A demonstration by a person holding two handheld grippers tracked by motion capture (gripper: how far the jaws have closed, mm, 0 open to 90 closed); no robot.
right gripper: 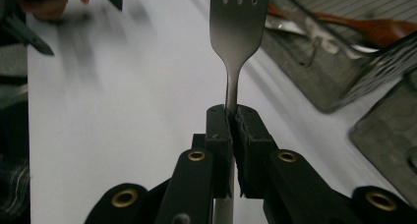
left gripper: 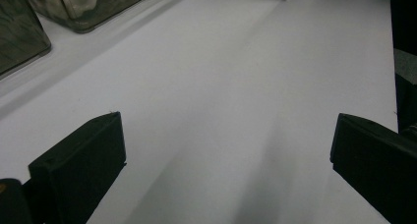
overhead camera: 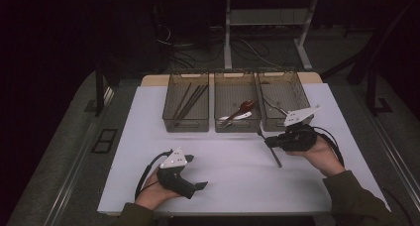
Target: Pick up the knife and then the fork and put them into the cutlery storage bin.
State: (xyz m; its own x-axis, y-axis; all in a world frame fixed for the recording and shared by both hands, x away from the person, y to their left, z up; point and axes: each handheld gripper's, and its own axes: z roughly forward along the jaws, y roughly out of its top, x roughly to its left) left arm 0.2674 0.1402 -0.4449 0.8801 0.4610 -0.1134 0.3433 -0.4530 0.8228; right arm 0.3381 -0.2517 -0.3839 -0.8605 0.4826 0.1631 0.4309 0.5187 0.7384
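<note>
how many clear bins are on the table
3, side by side along the far edge of the white table: left bin with chopsticks, middle bin with spoons, right bin next to the right gripper.

The right tongs (right gripper: 231,118) clamp a fork (right gripper: 238,32) by its neck (tines forward) over the white table (right gripper: 123,111).

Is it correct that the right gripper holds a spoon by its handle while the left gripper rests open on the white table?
Not quite: the right gripper holds a fork, not a spoon. The right gripper view shows its tines above the shut jaws. The rest is right: the left gripper rests open on the white table.
</note>
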